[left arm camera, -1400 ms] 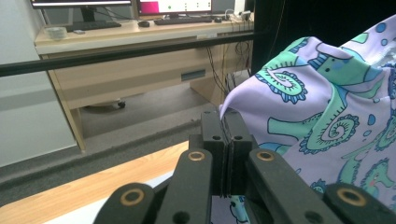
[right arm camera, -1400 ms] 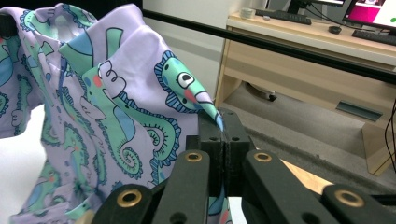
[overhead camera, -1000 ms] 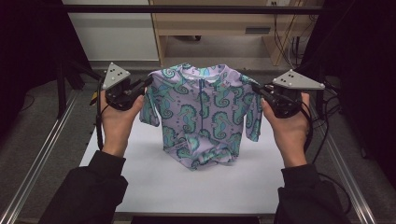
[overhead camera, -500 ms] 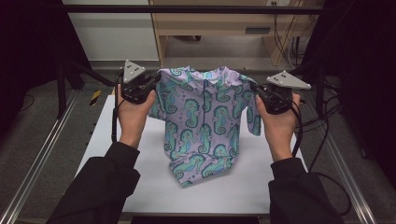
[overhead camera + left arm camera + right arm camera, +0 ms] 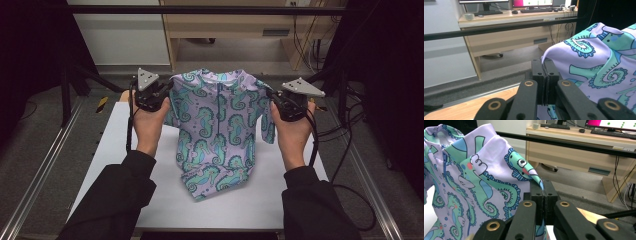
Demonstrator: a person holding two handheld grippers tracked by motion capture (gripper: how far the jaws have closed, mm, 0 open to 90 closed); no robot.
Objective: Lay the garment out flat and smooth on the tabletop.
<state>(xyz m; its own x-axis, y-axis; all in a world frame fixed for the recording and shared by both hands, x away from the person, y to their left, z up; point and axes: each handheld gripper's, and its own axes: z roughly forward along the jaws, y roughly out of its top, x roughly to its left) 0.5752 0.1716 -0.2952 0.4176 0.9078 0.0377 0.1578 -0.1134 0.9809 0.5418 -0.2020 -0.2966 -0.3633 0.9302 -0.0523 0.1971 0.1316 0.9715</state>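
Holding a small lilac fabric shirt printed with teal seahorses spread between my two tools, I have the left hand-held gripper clamped on one shoulder edge and the right hand-held gripper clamped on the other, jaws pressed together on the cloth in both gripper views. Below them the shirt hangs, its hem crumpled on the white desk.

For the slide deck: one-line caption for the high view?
Left gripper and right gripper pinch a seahorse-print shirt by its shoulders, hem bunched on the white table.
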